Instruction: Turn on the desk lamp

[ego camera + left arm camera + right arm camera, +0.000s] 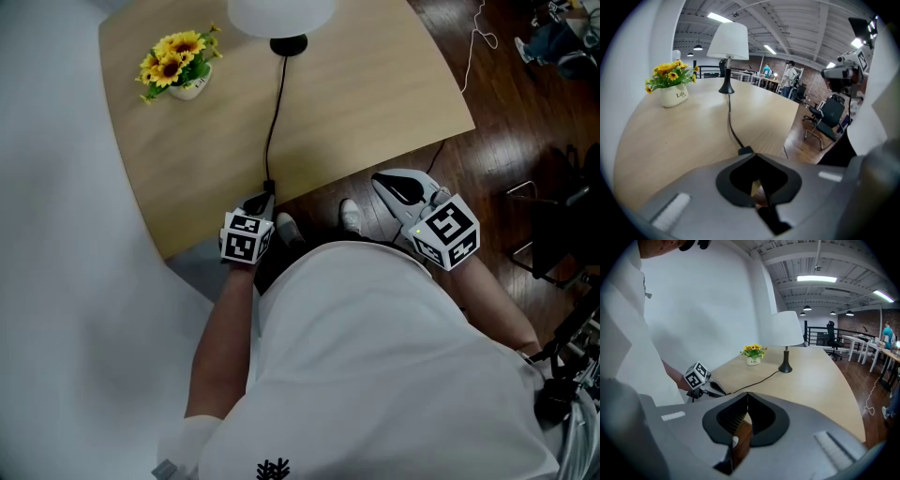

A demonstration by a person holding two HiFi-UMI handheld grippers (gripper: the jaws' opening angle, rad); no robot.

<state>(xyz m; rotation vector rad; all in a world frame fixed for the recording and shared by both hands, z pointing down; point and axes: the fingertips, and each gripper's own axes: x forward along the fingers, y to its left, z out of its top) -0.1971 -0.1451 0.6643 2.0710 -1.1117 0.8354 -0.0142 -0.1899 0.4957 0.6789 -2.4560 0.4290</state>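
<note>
**Lamp** (281,14): stands at the far end of the table (375,103), well ahead of both your tools, and looks unlit.
**Cord** (275,112): runs from the base back towards you, ending in a black block (745,151), likely the switch.
**Left tongs** (756,157): jaws closed and empty, with the block just beyond their tip.
**Right tongs** (747,394): jaws closed and empty, off the table to the right.
**Step:** approaching the switch.
**Next:** press the block squarely with your left tip.

Desk (356,103) pale wood; white wall (708,296) to its left, dark plank floor (525,122) right. Far off I note strip lights (818,279), black chair (829,117), possibly a brick wall (869,322).
</note>
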